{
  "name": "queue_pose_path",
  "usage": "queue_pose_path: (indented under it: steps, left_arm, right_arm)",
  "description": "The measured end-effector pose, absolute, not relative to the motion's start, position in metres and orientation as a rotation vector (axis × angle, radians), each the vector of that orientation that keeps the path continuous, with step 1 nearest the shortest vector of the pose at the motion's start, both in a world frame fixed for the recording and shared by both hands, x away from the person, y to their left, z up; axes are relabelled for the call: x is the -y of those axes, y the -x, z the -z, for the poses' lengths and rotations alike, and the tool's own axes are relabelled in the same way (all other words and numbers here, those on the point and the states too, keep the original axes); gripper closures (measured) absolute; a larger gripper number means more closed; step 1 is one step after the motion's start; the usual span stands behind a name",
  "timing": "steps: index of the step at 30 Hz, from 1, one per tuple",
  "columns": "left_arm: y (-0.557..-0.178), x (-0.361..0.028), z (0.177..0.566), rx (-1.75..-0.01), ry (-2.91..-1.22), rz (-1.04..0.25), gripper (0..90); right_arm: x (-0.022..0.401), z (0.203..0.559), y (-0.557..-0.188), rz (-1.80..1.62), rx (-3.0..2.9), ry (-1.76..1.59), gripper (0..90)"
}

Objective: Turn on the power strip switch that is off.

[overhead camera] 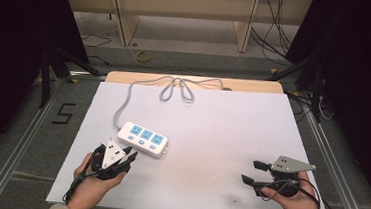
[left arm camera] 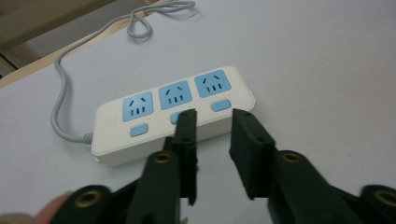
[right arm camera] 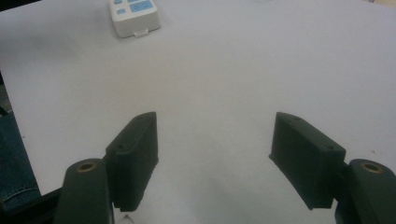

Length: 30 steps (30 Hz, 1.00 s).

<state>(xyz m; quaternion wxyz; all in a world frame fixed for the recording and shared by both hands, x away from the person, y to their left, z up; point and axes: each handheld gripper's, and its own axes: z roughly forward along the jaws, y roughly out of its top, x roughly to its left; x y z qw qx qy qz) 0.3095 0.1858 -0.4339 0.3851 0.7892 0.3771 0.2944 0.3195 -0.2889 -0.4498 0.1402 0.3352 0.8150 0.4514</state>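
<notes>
High view: power strip (overhead camera: 143, 139), probably untouched.

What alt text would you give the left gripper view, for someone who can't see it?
The left gripper, its two black jaws open with a gap between them, points at a white power strip with three blue sockets and three blue switches. The strip lies on a white table, and its grey cord trails off to the upper left.
</notes>
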Motion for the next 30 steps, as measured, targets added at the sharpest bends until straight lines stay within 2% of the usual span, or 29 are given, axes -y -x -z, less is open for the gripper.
queue_pose_path:
  steps: [4, 30]
  left_arm:
    - [-0.313, -0.188, 0.429, -0.995, -1.989, -0.742, 89.2]
    - [-0.348, -0.191, 0.431, -1.082, -2.031, -0.749, 89.6]
  right_arm:
    - [0.29, 0.45, -0.32, -1.303, -2.353, -0.972, 32.3]
    - [0.288, 0.451, -0.32, -1.301, -2.356, -0.972, 32.3]
